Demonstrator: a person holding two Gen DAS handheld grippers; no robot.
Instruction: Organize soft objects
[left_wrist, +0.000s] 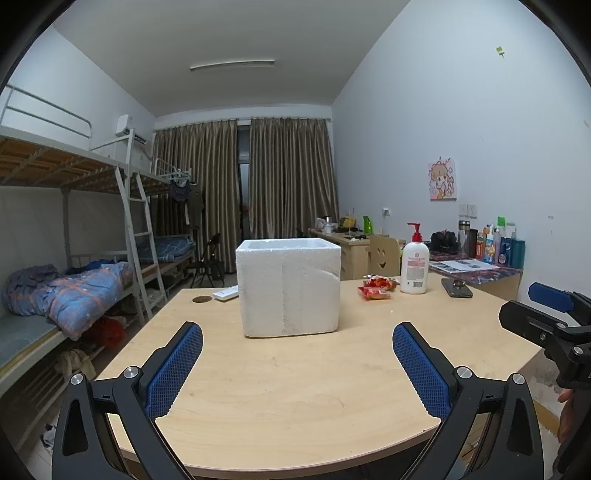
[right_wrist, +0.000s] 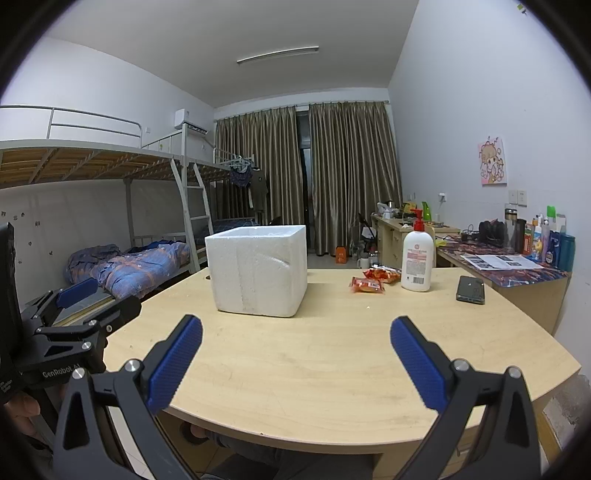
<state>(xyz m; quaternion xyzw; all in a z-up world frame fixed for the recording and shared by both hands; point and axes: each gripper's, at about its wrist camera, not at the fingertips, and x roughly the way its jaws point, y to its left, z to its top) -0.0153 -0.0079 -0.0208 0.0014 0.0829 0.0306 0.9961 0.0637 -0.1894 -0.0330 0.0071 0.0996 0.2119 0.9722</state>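
Two grippers hover over the near edge of the wooden table (left_wrist: 295, 387), both empty. On the left, the left gripper (left_wrist: 297, 363) has its blue-padded fingers spread wide, touching nothing. Ahead stands the white foam box (left_wrist: 288, 286), open-topped, near the table's middle. Right of it lie two red snack packets (left_wrist: 375, 288), just beside a lotion pump bottle (left_wrist: 414, 262), then a dark phone (left_wrist: 457, 288). Rightmost, the right gripper (right_wrist: 295, 352) is equally wide apart, holding nothing.
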